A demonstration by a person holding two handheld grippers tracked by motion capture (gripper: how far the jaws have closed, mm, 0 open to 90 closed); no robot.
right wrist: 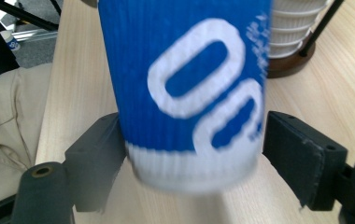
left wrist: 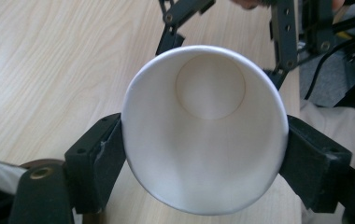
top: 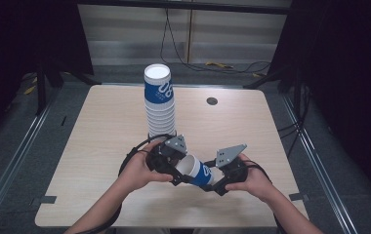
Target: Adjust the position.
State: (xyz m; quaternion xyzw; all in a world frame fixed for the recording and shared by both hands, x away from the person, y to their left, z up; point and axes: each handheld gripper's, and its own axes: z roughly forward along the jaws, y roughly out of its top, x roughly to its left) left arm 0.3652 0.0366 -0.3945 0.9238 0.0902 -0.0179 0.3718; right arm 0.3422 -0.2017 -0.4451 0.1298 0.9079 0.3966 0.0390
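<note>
A blue paper cup with white lettering lies on its side above the table's near edge, between both grippers. My left gripper is shut on its rim; in the left gripper view the pads press either side of the white mouth of the cup. My right gripper is at the cup's base. In the right gripper view the jaws stand to both sides of the cup's white bottom band, with a slim gap at the right pad, so they do not clamp it.
A tall stack of the same cups stands upright on a brown base at the middle of the wooden table, just behind the hands. A small black round insert sits at the far side. Cables lie on the floor beyond.
</note>
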